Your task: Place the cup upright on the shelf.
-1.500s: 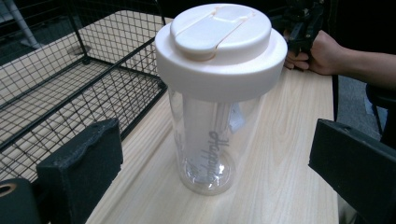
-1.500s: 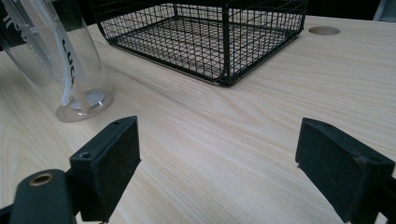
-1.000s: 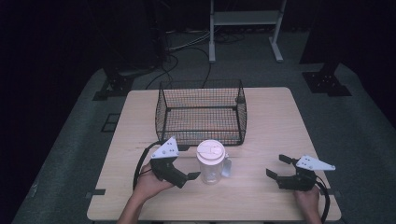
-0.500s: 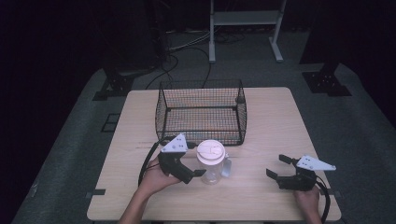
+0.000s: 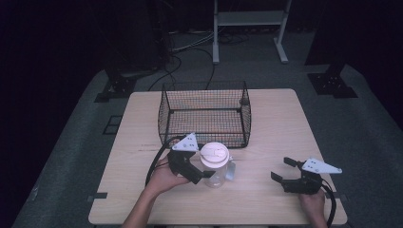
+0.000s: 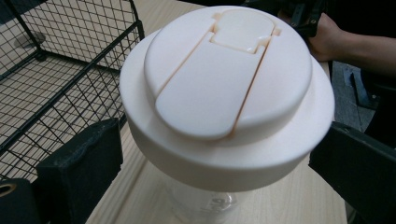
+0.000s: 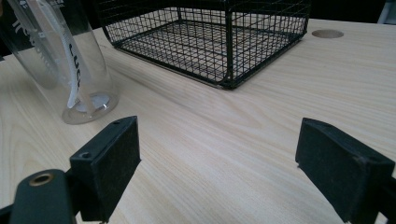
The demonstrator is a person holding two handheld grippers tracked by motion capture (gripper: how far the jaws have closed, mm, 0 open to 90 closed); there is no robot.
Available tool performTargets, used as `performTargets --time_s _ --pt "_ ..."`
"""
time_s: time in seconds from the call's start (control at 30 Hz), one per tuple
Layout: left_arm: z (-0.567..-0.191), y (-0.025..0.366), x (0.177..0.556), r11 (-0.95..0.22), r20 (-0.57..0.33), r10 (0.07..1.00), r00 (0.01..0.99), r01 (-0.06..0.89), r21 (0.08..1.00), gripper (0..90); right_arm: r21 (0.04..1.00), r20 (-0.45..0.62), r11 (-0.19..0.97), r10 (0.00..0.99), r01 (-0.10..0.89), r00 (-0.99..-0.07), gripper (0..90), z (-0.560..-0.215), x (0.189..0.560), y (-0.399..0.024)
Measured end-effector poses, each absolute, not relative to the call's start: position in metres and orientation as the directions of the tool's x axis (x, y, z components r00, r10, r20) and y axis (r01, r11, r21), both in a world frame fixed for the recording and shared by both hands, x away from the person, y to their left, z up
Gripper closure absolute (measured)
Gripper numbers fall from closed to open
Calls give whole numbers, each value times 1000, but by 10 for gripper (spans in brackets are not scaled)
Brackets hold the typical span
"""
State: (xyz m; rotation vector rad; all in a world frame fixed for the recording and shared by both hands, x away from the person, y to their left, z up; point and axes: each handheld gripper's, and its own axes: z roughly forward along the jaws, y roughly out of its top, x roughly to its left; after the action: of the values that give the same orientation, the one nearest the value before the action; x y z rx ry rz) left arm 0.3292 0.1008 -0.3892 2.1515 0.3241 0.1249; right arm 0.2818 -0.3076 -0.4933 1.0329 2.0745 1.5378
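1 clear plastic bottle [image 5: 216, 170] with a wide cream flip-top lid [image 6: 227, 88] stands upright on the worktop [image 5: 280, 128], just in front of the 1 black wire basket [image 5: 205, 113]. The left tongs [image 5: 202, 175] are spread, 1 jaw on each side of the bottle below the lid; contact cannot be told. The lid hides most of the bottle's body in the left gripper view. The right tongs [image 5: 283, 171] are spread, well apart from the bottle.

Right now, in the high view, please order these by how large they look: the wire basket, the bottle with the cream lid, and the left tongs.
1. wire basket, clearly the largest.
2. and 3. bottle and left tongs: they look close in size and overlap, so I leave them unranked.
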Motion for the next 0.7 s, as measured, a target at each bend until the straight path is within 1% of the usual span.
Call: performTargets --time_s 0.27,0.7 --pt "-392 90 333 -555 -45 260 964 187 811 18 929 135 141 730 341 -670 128 -493 282 -307" --pt "-391 80 336 -578 -34 243 969 173 798 18 931 136 138 728 337 -672 128 -493 282 -308"
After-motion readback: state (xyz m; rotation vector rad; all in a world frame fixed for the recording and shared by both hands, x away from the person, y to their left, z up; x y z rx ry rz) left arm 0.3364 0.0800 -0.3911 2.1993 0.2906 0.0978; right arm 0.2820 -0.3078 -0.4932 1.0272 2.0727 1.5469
